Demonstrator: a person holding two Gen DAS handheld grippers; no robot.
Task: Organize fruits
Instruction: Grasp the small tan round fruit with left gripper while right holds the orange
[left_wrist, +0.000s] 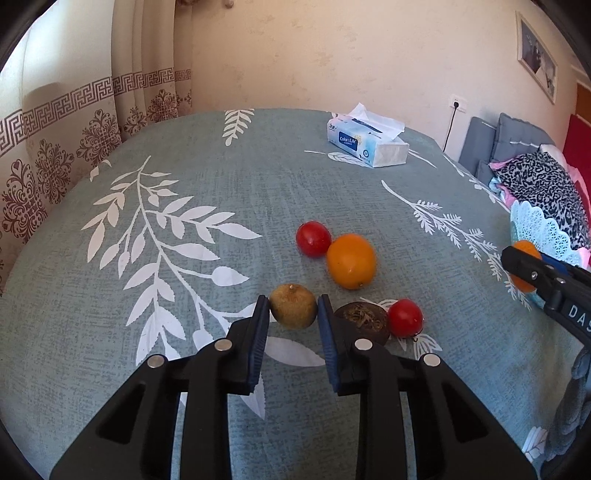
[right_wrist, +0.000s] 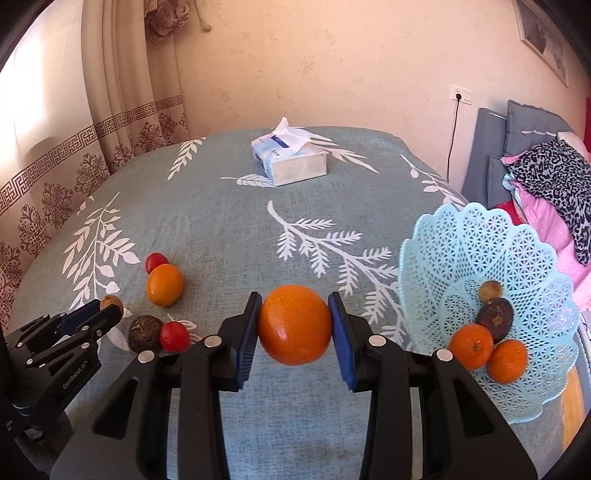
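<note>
My left gripper (left_wrist: 293, 308) is shut on a small brownish-yellow fruit (left_wrist: 293, 305) low over the tablecloth. To its right lie a dark brown fruit (left_wrist: 364, 319) and a red tomato (left_wrist: 405, 317); beyond them sit a second tomato (left_wrist: 313, 239) and an orange-yellow fruit (left_wrist: 351, 260). My right gripper (right_wrist: 294, 325) is shut on a big orange (right_wrist: 294, 325), held above the cloth, left of the pale blue lattice basket (right_wrist: 480, 243). In the basket lie two small oranges (right_wrist: 471, 346), a dark fruit (right_wrist: 495, 319) and a small brown one (right_wrist: 490, 291).
A tissue pack (right_wrist: 290, 158) stands at the far side of the table (right_wrist: 221, 206). Curtains hang at the left. A sofa with cushions and a patterned cloth (right_wrist: 554, 177) lies past the table's right edge.
</note>
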